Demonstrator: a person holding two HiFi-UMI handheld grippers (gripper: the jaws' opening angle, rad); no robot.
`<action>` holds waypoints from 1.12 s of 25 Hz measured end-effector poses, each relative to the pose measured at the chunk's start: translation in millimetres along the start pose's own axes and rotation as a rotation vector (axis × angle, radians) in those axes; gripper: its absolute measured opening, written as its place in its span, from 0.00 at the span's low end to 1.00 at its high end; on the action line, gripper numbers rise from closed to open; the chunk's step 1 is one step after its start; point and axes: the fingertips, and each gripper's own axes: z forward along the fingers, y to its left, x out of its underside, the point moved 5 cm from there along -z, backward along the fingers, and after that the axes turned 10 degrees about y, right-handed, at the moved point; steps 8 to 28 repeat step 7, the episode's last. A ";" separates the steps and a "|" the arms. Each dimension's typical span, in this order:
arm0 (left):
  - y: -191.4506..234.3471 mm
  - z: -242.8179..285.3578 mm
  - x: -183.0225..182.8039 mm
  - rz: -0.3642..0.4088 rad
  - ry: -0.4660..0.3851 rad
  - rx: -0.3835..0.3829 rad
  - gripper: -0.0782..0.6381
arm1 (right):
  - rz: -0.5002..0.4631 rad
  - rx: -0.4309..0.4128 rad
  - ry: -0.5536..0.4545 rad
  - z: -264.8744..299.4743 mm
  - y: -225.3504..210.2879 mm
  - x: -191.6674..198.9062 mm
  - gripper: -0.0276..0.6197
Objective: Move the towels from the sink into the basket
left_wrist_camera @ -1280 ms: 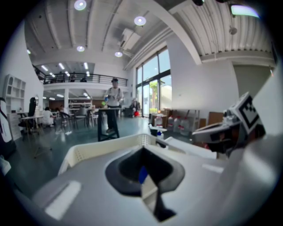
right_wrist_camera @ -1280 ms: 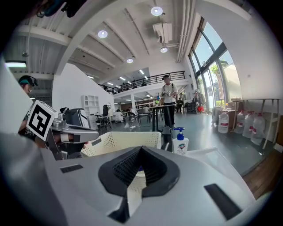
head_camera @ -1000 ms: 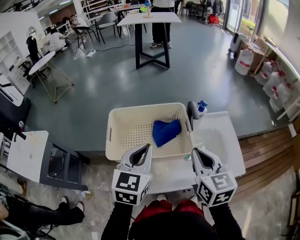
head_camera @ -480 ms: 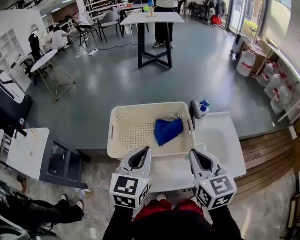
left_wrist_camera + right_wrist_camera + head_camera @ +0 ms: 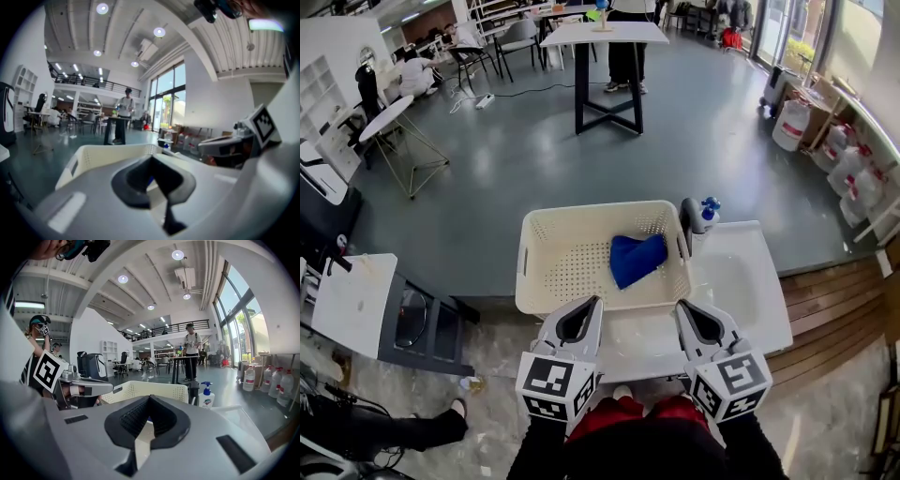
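Note:
A blue towel (image 5: 636,258) lies crumpled in the right half of the white perforated basket (image 5: 546,251), which stands on the counter left of the white sink (image 5: 757,274). No towel shows in the sink basin. My left gripper (image 5: 594,304) hovers at the basket's near rim, jaws shut with nothing between them. My right gripper (image 5: 682,307) hangs beside it near the basket's right corner, also shut and holding nothing. In the left gripper view the closed gripper (image 5: 152,160) points at the basket (image 5: 101,154). In the right gripper view the shut gripper (image 5: 149,400) faces the basket (image 5: 154,389).
A dark faucet (image 5: 687,219) and a soap bottle (image 5: 704,213) with a blue pump stand at the sink's back edge. A grey side table (image 5: 356,305) is at the left. A tall table (image 5: 602,37) and a standing person are across the floor.
Both grippers have drawn slightly back toward me. The basket and the blue towel have not moved.

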 end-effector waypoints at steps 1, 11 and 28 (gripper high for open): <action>-1.1 0.1 1.2 -0.003 -0.001 0.004 0.11 | 0.000 0.000 0.001 -0.4 0.3 0.9 0.05; -5.4 -0.7 5.4 -0.003 -0.010 0.011 0.11 | 0.002 -0.002 0.000 -0.7 3.0 3.6 0.05; -5.4 -0.7 5.4 -0.003 -0.010 0.011 0.11 | 0.002 -0.002 0.000 -0.7 3.0 3.6 0.05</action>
